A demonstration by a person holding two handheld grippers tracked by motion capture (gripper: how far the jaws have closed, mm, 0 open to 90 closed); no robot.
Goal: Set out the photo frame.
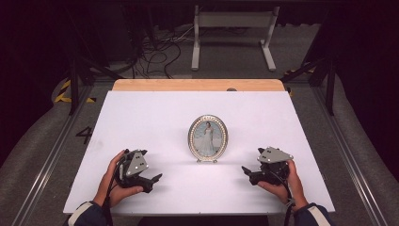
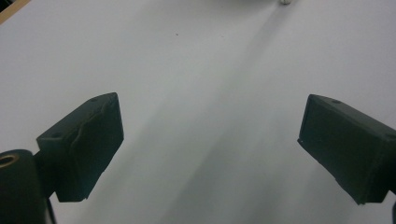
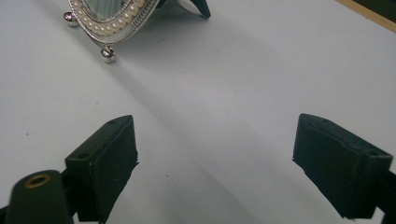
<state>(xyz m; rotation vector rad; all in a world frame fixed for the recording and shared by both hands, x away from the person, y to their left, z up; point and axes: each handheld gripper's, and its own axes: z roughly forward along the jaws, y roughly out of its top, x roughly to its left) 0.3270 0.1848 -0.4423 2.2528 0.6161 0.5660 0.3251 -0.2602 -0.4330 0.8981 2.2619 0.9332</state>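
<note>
Black jaws of the right claw [image 3: 215, 158] rise nearest the lens in the right gripper view, standing wide apart with only bare white bench [image 3: 261, 79] between them; the claw is released and grasps nothing. Beyond them, up and to the left in that view, appears the lower rim of the oval picture frame [image 3: 109, 25], pearl-edged, resting on small ball feet, with a dark rear prop behind it.

In the high view the frame [image 1: 207, 138] stands upright near the middle of the bench [image 1: 141, 113], its long axis vertical and its face turned toward the person. It lies between the two claws and farther from the person than either.

The left claw [image 1: 151, 180], held low over the near left of the bench, points right; its jaws in the left gripper view are likewise parted over bare surface [image 2: 201, 93], so it too is released [image 2: 210, 154]. The right claw [image 1: 248, 173] points left from the near right.

Both stand near the frame without touching it, at roughly equal remove; neither hand is clearly nearer. Judged from this layout, the coming move turns on the frame lying forward and inward of each claw, so each approach would run diagonally toward the bench's centre, meeting the frame's narrow side edges.
</note>
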